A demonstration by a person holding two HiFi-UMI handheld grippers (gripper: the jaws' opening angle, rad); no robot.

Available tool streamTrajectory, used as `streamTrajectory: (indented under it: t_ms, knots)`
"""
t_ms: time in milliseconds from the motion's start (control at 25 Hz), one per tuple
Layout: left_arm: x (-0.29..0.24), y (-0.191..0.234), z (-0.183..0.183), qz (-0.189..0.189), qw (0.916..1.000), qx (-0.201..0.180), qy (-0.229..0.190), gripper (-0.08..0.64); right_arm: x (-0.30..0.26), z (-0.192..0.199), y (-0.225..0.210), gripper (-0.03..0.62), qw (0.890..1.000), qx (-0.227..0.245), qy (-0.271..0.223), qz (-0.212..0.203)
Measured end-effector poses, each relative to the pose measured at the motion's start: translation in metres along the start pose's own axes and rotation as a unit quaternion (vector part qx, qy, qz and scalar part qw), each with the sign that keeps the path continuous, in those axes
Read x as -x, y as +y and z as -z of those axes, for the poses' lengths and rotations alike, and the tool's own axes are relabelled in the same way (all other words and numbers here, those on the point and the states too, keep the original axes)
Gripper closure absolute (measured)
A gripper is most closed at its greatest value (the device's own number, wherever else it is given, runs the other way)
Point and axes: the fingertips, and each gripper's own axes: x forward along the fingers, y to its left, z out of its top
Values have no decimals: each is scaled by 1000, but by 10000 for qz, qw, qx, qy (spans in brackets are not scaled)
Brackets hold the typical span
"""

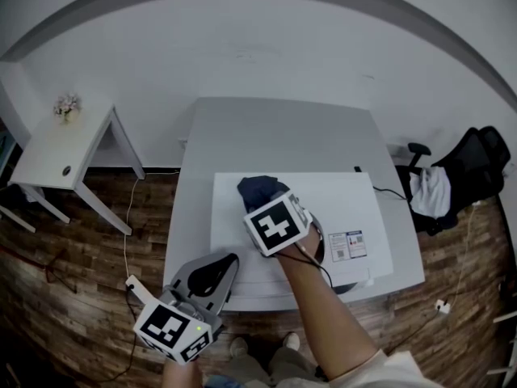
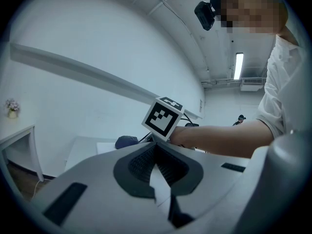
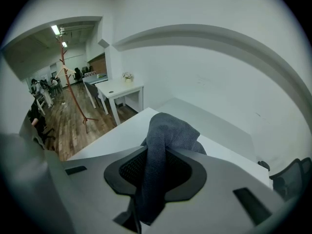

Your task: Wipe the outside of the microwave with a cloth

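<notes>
The white microwave (image 1: pixel 339 208) lies under me on the grey table, its flat top facing up. A dark blue cloth (image 1: pixel 260 191) rests bunched on the top's back left part. My right gripper (image 1: pixel 265 203) is shut on the cloth, which hangs pinched between the jaws in the right gripper view (image 3: pixel 168 130); the microwave (image 3: pixel 117 135) top lies just beyond. My left gripper (image 1: pixel 224 263) hovers low at the microwave's front left corner, jaws together and holding nothing. The left gripper view (image 2: pixel 155 147) looks across to the cloth (image 2: pixel 126 141) and the right gripper's marker cube (image 2: pixel 163 117).
The grey table (image 1: pixel 266 128) stands against a white wall. A small white side table (image 1: pixel 56 148) with a flower pot (image 1: pixel 66 106) is at the left. A black office chair (image 1: pixel 468 168) stands at the right. Cables and a power strip (image 1: pixel 133 284) lie on the wooden floor.
</notes>
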Motion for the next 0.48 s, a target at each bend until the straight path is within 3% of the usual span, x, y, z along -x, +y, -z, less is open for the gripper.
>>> streamTrajectory:
  t_ms: [480]
  knots:
    - [20,27,5,-176,9998,6,108,558,13,-4,73,494,9936,-35,-268,-1097]
